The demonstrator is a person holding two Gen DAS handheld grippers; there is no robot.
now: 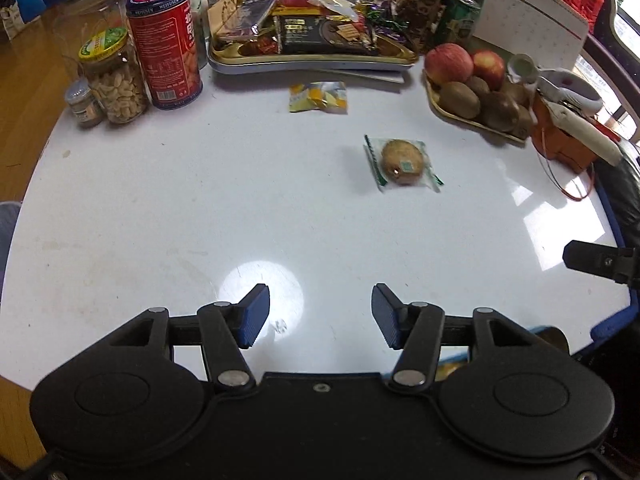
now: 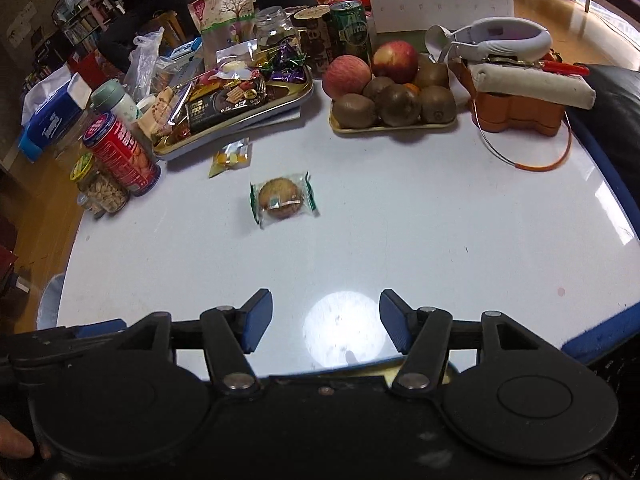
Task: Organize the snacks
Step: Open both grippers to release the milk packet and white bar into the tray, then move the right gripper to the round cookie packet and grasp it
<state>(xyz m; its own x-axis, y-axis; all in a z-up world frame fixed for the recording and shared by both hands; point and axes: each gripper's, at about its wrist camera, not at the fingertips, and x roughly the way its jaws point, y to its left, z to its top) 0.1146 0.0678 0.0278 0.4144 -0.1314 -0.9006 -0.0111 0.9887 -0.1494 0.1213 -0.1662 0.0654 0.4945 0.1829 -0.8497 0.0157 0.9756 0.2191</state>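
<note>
Both the left tool [image 1: 320,316] and right tool [image 2: 326,320] hover with jaws apart and empty above the white tabletop [image 1: 160,208], the wrapped cookie [image 1: 402,162] lying beyond them, near the snack tray [image 1: 312,62].

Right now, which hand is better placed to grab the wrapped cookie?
Probably the right. In its view the wrapped cookie lies nearly straight ahead of the open right tool. From the open left tool it sits off to the right.

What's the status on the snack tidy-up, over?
Left gripper and right gripper open, empty. Wrapped cookie and yellow candy packet loose on table, outside snack tray. Path clear.
</note>
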